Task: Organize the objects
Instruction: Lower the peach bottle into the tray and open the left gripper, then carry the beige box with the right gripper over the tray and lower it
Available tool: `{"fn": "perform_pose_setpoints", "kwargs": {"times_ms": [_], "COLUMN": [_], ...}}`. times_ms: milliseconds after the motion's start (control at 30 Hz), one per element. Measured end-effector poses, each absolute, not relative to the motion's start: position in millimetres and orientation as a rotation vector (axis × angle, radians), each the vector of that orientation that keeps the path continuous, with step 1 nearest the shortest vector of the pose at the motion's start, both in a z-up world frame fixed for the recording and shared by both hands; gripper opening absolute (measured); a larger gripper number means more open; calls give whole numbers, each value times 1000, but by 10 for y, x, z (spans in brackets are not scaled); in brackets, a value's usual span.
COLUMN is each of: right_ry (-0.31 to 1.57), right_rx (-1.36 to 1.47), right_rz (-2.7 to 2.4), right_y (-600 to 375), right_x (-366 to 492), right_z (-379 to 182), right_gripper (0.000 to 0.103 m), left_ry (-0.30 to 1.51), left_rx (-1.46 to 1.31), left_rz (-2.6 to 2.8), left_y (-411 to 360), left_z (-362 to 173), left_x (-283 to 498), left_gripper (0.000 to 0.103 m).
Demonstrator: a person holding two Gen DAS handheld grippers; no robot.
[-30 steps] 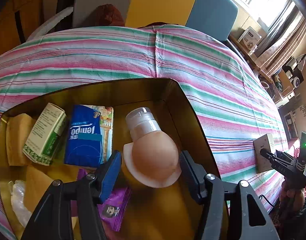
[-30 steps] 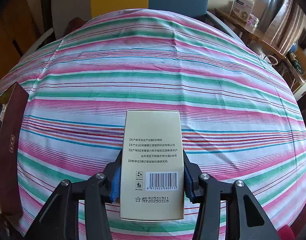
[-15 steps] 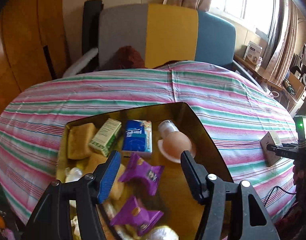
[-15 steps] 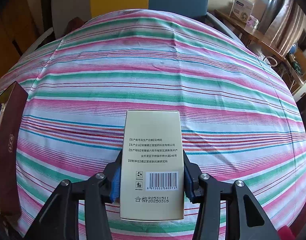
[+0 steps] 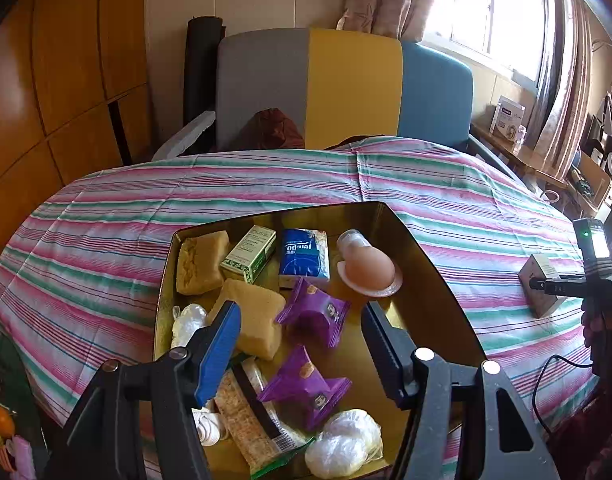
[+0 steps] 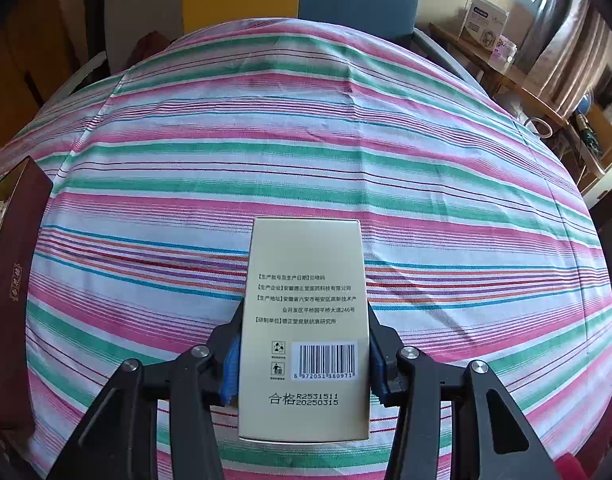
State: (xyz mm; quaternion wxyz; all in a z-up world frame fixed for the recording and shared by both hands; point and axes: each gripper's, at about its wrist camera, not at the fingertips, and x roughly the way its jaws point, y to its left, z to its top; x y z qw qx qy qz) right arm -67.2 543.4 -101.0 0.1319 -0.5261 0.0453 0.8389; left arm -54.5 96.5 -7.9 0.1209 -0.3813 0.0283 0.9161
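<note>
My left gripper (image 5: 302, 344) is open and empty, raised above a gold tray (image 5: 437, 280) on the striped tablecloth. In the tray lie a peach silicone bottle (image 5: 367, 270), a blue tissue pack (image 5: 304, 258), a green-and-white box (image 5: 248, 254), yellow sponges (image 5: 200, 262), two purple snack packets (image 5: 313, 314) and white wrapped items (image 5: 341, 444). My right gripper (image 6: 304, 354) is shut on a beige box with a barcode (image 6: 306, 320), which lies on the cloth. This box also shows at the far right of the left wrist view (image 5: 539, 284).
The tray's dark red outer wall (image 6: 14, 276) is at the left edge of the right wrist view. A grey, yellow and blue chair back (image 5: 345, 88) stands behind the table. A side shelf with boxes (image 5: 509, 118) is at the right.
My left gripper has pulled back and up from the peach bottle, which stays in the tray; more of the tray now shows. The right gripper and its box have not moved.
</note>
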Motion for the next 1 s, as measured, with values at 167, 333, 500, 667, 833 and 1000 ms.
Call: {"fn": "perform_pose_setpoints", "kwargs": {"times_ms": [167, 333, 500, 667, 833, 1000], "right_ry": [155, 199, 223, 239, 190, 153], "right_rx": [-1528, -1548, -1542, -1503, -1477, -1502], "right_rz": [2419, 2400, 2433, 2514, 2640, 2758], "right_y": [5434, 5362, 5141, 4791, 4239, 3651], "right_x": [-661, -622, -563, -490, -501, -524], "right_z": [-1005, -984, -843, -540, -213, -12], "right_gripper": [50, 50, 50, 50, 50, 50], "left_ry": [71, 47, 16, -14, -41, -65], "left_rx": [-1109, -1119, -1126, -1135, -1144, -1148], "left_rz": [2689, 2697, 2697, 2699, 2699, 2712], "left_y": [835, 717, 620, 542, 463, 366], "left_z": [-94, -125, -160, -201, -229, -241], "left_x": [-502, -466, -453, -440, -431, -411], "left_gripper": [63, 63, 63, 63, 63, 63]}}
